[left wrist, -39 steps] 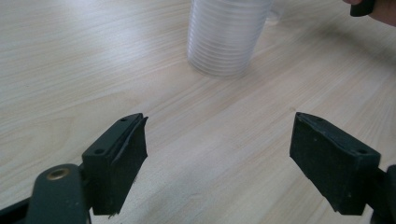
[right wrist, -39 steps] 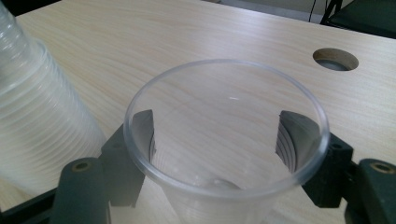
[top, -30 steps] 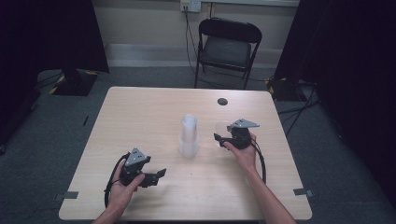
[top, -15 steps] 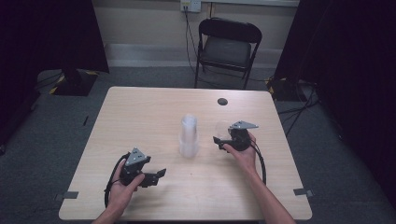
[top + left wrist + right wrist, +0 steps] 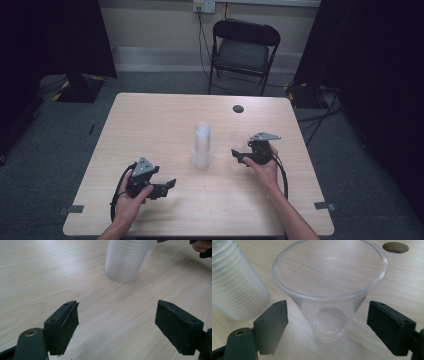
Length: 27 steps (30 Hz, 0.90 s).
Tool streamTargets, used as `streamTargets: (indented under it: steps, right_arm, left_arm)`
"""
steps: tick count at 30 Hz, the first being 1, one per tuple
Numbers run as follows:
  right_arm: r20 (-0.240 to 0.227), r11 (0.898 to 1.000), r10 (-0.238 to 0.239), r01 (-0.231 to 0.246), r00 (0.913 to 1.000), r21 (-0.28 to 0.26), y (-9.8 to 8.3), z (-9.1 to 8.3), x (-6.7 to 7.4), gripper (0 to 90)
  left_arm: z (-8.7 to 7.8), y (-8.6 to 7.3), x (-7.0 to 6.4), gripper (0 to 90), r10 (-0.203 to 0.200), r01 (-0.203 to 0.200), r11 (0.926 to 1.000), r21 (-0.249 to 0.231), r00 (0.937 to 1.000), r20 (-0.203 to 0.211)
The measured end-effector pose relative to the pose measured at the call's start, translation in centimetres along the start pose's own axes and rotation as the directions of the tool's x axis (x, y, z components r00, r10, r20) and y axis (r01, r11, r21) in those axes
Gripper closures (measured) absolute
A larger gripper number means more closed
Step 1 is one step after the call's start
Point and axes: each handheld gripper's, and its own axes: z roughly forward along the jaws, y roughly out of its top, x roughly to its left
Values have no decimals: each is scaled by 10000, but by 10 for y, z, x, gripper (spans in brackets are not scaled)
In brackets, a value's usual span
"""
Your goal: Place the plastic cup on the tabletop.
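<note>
A stack of clear plastic cups (image 5: 202,146) stands upside down in the middle of the table (image 5: 150,120); the stack (image 5: 126,260) lies ahead of my left gripper (image 5: 116,325). A single clear cup (image 5: 329,297) stands upright on the table between the jaws of my right gripper (image 5: 327,327), with a gap on each side. Those jaws have just been opening. The stack (image 5: 234,285) is to its left. From above, the right gripper (image 5: 238,151) sits right of the stack by the single cup (image 5: 239,137). The left gripper (image 5: 167,185) rests open and holds nothing near the front left.
A round cable hole (image 5: 238,108) sits in the table's far right part, and this hole (image 5: 395,247) lies beyond the single cup. A black folding chair (image 5: 245,50) stands behind the table. The person's right hand (image 5: 202,246) shows beyond the stack.
The right gripper has shifted very slightly toward the near right. The left hand and the stack have not moved.
</note>
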Motion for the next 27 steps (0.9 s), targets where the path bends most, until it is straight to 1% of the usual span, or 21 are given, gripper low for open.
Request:
streamTargets:
  steps: [3, 6, 8, 9, 12, 13, 15, 16, 18, 20, 21, 22, 24, 27]
  right_arm:
    - [14, 10000, -8, 8, 10000, -64, -1, -6, 1, 168]
    - [28, 9999, 25, -25, 10000, -151, -2, -13, 1, 168]
    - [1, 9997, 123, -123, 9999, -212, -3, -18, 0, 168]
    - [22, 9996, 138, -137, 9999, -243, -2, -21, 0, 167]
    - [-27, 9992, 241, -242, 9997, -316, -1, -31, -2, 167]
    - [4, 9990, 243, -242, 9997, -382, -1, -35, -2, 167]
    - [-31, 9977, 404, -405, 9992, -535, -2, -43, -3, 168]
    - [22, 9977, 394, -392, 9992, -554, -3, -46, -4, 168]
    - [42, 9981, 391, -388, 9992, -486, -6, -51, -3, 169]
    - [114, 9986, 481, -479, 9988, -202, -8, -54, -2, 178]
    - [37, 9987, 496, -496, 9988, -132, -10, -56, -2, 177]
    - [-29, 9987, 502, -502, 9987, -124, -11, -59, -1, 175]
    - [-12, 9988, 476, -477, 9989, -116, -12, -64, 1, 175]
    - [-24, 9992, 390, -390, 9992, -28, -15, -72, 6, 175]
  left_arm:
    - [0, 0, 0, 186, -21, 21, 10000, 9, 10000, -5]
    - [0, 0, 0, 186, 132, -131, 9999, 38, 9998, -149]
    - [0, 0, 2, 185, 5, -5, 10000, 21, 10000, -49]
    - [0, 0, 2, 185, -65, 65, 10000, 14, 9999, -81]
    - [-1, 0, 4, 184, -113, 113, 9999, 10, 9998, -167]
    - [-1, 0, 4, 184, -119, 119, 9999, -2, 9997, -219]
    - [-2, 0, 6, 184, -156, 155, 9999, -42, 9996, -251]
    - [-2, 0, 7, 184, -172, 171, 9998, -45, 9995, -277]
    - [-2, 0, 8, 184, -191, 191, 9998, -23, 9993, -313]
    - [-2, 0, 8, 184, -172, 170, 9998, -67, 9994, -314]
    - [-3, 0, 9, 184, -103, 101, 9999, -58, 9993, -351]
    - [-3, 0, 9, 184, -109, 107, 9999, -47, 9993, -360]
    - [-3, 0, 9, 183, -100, 98, 9999, -41, 9994, -331]
    - [-4, 0, 9, 173, -323, 325, 9995, 58, 9989, -329]
